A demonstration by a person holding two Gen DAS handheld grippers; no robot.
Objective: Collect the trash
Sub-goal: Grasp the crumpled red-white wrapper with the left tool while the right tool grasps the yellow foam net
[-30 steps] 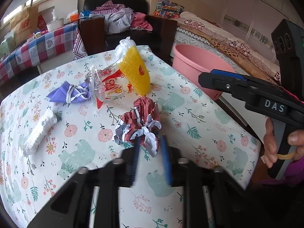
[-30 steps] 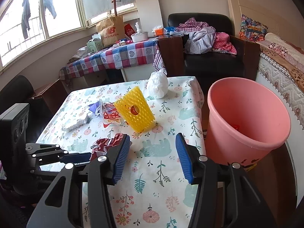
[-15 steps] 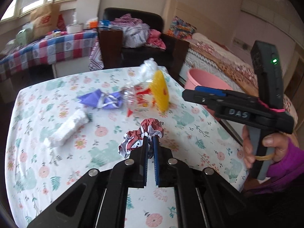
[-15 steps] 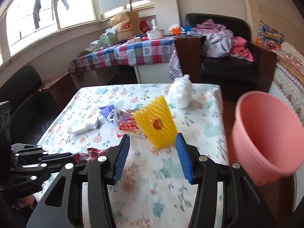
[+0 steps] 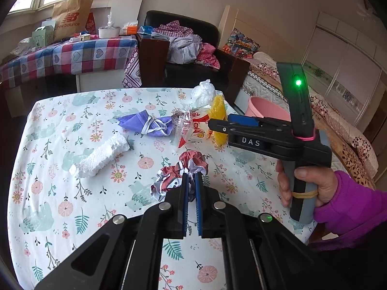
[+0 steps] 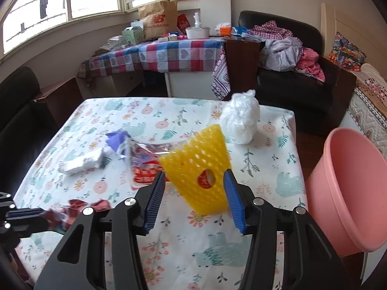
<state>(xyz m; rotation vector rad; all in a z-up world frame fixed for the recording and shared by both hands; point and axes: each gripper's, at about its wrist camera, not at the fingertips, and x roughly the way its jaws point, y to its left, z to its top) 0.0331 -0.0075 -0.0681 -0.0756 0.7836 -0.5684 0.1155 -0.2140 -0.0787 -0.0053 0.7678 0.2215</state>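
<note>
we're pinching the red wrapper [image 5: 182,171] on the tabletop [image 5: 60,169] with the left gripper [image 5: 191,188], jaws just closing on it. right gripper [image 6: 194,193] is gaping around the yellow net [image 6: 196,164]; better squeezing low before heading binward [image 6: 350,188].

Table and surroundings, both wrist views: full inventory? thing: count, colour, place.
crumpled wrapper: 1, red and white, near table edge, pinched by left gripper
foam net: 1, yellow, mid table, upright
plastic bag: 1, white, far table corner
clear packet: 1, clear with red print, beside foam net
face mask: 1, purple, mid table
foam piece: 1, white, left of mask
bucket: 1, pink, on floor beside table
table: 1, floral cloth
armchair: 1, black, clothes piled on it
left gripper: fingers shut on wrapper
right gripper: fingers open either side of foam net
hand: purple sleeve, holds right gripper
</note>
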